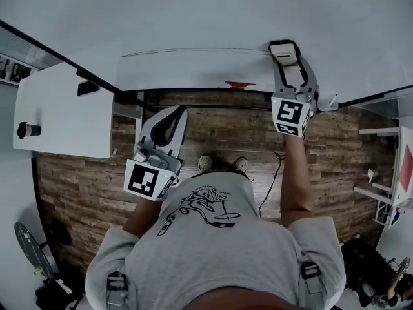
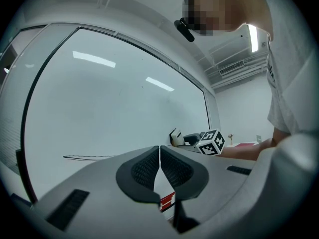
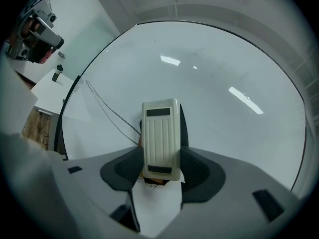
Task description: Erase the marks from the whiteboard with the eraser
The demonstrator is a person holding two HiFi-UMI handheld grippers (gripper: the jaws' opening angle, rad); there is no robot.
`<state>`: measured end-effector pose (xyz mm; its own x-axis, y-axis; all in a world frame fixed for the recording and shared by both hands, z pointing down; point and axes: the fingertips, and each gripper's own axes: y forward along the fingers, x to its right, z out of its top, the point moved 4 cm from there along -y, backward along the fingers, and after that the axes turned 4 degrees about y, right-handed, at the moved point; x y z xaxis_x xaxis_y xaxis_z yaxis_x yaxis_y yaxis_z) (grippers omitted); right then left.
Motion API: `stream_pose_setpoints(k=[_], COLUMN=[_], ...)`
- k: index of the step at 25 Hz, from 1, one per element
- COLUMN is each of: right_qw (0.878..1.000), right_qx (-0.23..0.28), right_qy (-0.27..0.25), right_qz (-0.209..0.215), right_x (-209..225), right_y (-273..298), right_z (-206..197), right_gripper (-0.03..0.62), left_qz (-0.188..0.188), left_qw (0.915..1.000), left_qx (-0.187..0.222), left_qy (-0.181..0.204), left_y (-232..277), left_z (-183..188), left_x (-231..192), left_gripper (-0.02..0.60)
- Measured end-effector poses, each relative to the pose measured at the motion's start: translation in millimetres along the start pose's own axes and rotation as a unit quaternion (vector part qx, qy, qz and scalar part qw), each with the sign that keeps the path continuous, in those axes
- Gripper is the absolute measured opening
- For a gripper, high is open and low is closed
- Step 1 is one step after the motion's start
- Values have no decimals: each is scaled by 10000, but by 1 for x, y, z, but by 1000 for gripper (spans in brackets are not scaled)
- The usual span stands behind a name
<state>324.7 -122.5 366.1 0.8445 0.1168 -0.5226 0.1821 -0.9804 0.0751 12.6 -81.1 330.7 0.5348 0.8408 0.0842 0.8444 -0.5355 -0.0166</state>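
Being clamped by the right gripper (image 3: 160, 159), the eraser (image 3: 160, 138) is being held at one end of a line (image 3: 107, 111) on the whiteboard (image 3: 229, 128), seemingly all unerased, the left gripper (image 2: 159, 171) being held closed, empty.

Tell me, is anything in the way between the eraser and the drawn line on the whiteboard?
Nothing visible. The right gripper holds the eraser at the right end of the line, and the whiteboard along it is bare.
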Motion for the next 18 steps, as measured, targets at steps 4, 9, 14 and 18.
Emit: stream_pose_setpoints(k=[4,9,14,18], right_qw=[10000,9999,9997,9986], right_qx=[13,37,24,94], right_qy=[50,32,35,-106], right_qz=[54,152,231,507], right_x=[-14,-32,-45,-70], right_y=[3,8,11,15], right_z=[-2,-1,-4,-2], right_gripper=[235,236,236,236], left_qz=[81,140,191,218], left_qw=[10000,9999,9998,9998], left_qx=[-15,-31,-30,8], left_qy=[-19,-24,-20,-38], left_y=[-4,-7,-11,-14], left_z=[-2,-3,-5,-3], left_x=[-4,-9,-13,-12], left_gripper=[26,26,26,26])
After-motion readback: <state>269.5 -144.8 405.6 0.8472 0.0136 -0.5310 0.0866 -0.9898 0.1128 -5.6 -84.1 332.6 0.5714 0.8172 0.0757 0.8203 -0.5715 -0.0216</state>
